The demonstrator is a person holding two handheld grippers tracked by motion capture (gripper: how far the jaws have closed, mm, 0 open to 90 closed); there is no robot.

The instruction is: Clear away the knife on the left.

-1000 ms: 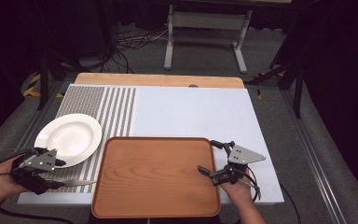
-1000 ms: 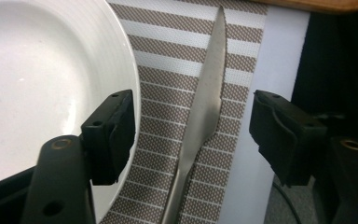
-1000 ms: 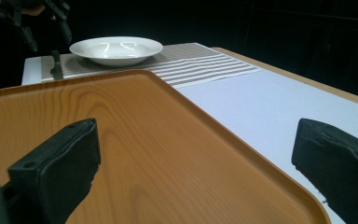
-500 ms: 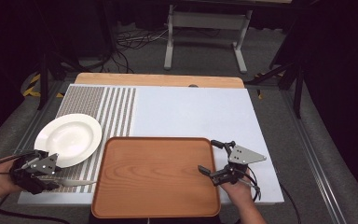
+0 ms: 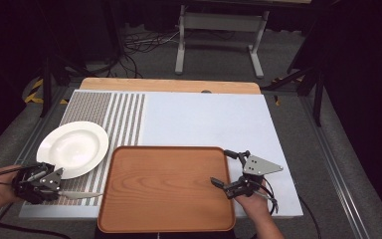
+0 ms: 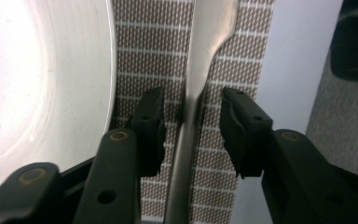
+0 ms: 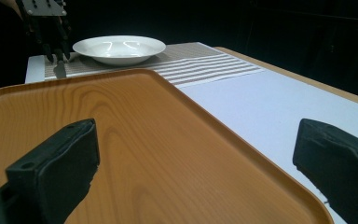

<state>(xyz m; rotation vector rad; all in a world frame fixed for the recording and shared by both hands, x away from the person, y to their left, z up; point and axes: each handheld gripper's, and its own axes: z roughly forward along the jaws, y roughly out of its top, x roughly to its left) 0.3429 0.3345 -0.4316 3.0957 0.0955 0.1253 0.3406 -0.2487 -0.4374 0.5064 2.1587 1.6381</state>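
A silver utensil (image 6: pixel 200 88), flat like a table knife, lies on the striped placemat (image 5: pixel 124 114) beside a white plate (image 5: pixel 73 149). My left gripper (image 6: pixel 193 126) straddles its handle. The jaws have just been closing, and a thin gap still shows on each side of the handle. From the high view, the left gripper (image 5: pixel 58 185) sits at the table's near left corner with the utensil (image 5: pixel 79 195) pointing right. My right gripper (image 5: pixel 224 168) stands open across the right rim of the wooden tray (image 5: pixel 164 219). In its own view the right gripper (image 7: pixel 193 186) holds nothing.
The wooden tray (image 7: pixel 121 121) takes up the near middle of the white mat (image 5: pixel 204 119). The plate (image 7: pixel 119 49) and the left gripper (image 7: pixel 58 58) show beyond it in the right gripper view. A metal stand and cables lie on the floor beyond the table.
The left gripper has shifted slightly toward the near left corner over the utensil. The right gripper, tray and plate have not moved.
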